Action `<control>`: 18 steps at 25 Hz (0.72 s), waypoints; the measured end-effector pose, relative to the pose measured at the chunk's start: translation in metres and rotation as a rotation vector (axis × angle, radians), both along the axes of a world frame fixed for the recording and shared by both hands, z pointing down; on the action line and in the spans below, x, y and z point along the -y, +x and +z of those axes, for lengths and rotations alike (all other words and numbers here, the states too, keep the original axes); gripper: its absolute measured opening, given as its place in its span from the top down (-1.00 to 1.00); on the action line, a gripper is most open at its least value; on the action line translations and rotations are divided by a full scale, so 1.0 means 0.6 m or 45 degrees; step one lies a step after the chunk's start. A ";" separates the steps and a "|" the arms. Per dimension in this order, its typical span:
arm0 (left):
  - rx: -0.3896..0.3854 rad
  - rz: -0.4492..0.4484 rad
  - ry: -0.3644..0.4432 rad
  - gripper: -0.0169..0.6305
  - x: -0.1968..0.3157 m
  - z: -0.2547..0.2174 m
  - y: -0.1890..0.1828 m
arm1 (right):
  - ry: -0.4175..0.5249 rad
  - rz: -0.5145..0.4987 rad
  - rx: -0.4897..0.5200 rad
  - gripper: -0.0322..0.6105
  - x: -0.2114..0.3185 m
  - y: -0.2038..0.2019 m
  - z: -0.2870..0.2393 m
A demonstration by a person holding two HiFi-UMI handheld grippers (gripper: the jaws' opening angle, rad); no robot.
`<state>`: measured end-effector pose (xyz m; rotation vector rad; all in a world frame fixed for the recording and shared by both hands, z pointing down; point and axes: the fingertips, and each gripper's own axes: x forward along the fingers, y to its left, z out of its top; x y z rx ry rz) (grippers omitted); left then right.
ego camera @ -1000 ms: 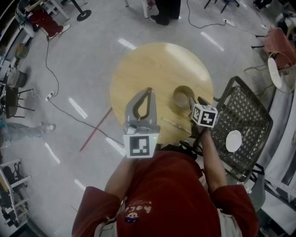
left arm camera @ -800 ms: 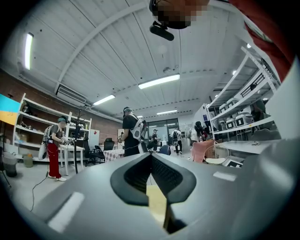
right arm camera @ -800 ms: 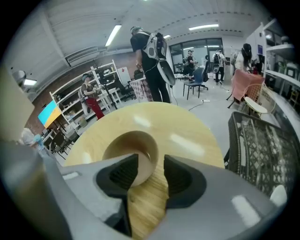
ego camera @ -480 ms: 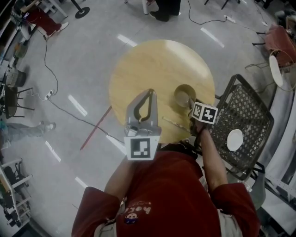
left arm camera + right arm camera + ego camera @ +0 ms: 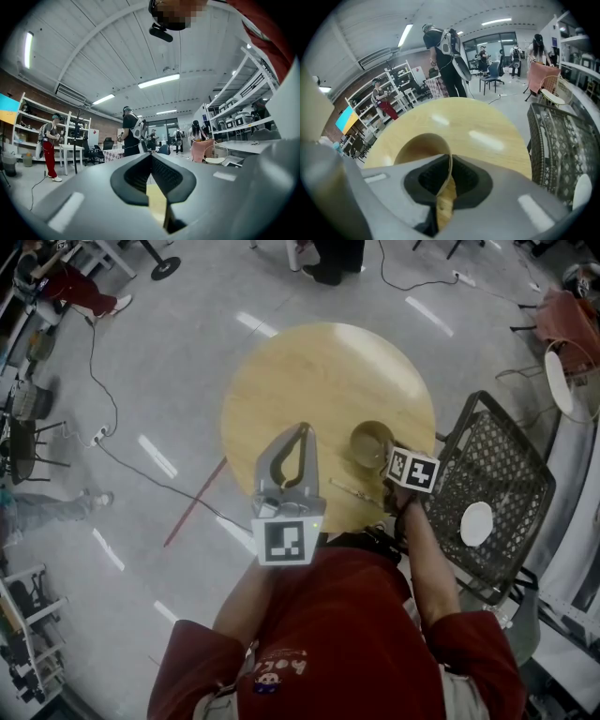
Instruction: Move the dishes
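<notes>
Looks like the pick-up step of moving the dishes. Pinching the near rim of the tan bowl point(image 5: 368, 440) with the right gripper point(image 5: 449, 174), angled down from the near side. Jaws just been closing, with the thin wall now caught between them, one pad inside and one outside. Sitting on the round wooden table point(image 5: 309, 371), toward its right and near edge, and not yet lifted as far as can be judged.

Holding the left gripper point(image 5: 302, 433) level over the table's near left edge, clenched on nothing (only a strip of tabletop showing past its tips).

Lying just nearer than the bowl: a thin utensil point(image 5: 354, 491), too slim to name. Off to the right, beside the table: a dark mesh chair point(image 5: 497, 470) with a white plate point(image 5: 475, 524) on its seat.

Next, most likely: lifting straight up first and keeping the clamp firm, since a pinch on one side of the rim leaves the bowl hanging lopsided and apt to swing or slip. Then carrying toward wherever the dishes belong, possibly rightward to the chair, going by the plate there, though nothing confirms that. Worth clearing the utensil and the chair's frame on the way. Worth bringing the left tool under as support if tilting starts.
</notes>
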<state>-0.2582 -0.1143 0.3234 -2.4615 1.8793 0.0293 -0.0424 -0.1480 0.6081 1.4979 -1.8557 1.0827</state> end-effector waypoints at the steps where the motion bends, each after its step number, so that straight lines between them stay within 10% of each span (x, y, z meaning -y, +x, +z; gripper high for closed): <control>1: -0.001 0.002 -0.002 0.93 0.000 0.001 0.001 | 0.004 0.000 0.002 0.84 0.000 0.000 -0.001; 18: -0.005 0.118 0.016 0.92 0.003 -0.008 0.066 | 0.091 0.095 0.100 0.85 -0.013 0.034 -0.061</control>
